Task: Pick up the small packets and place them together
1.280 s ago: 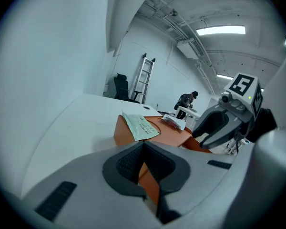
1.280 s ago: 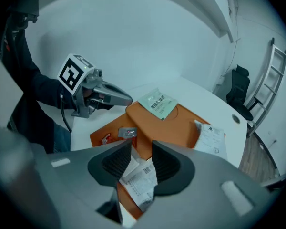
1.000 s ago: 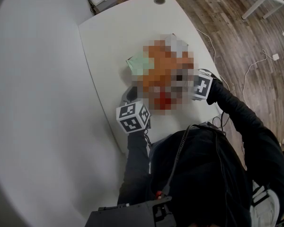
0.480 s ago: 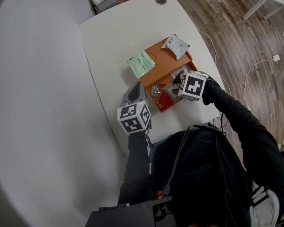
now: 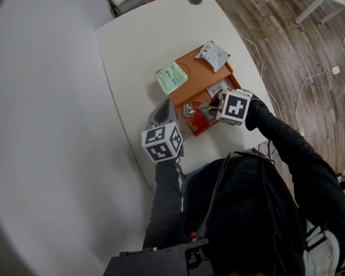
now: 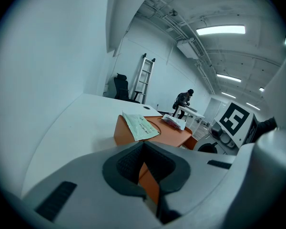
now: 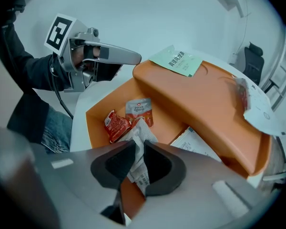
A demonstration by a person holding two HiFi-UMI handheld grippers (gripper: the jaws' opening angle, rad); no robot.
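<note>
The fingers of the right gripper [image 7: 138, 151] have just been closing and now pinch a crumpled white packet [image 7: 142, 133]. It lies in the low well of the orange tray [image 7: 214, 104], near the right edge of the counter [image 5: 138, 45]. The packet looks light, thin and crinkly, probably slick; a sealed edge seems the surest hold. Its lower half is hidden behind the fingers. The left gripper [image 6: 144, 146] has its fingers together, holding nothing.
</note>
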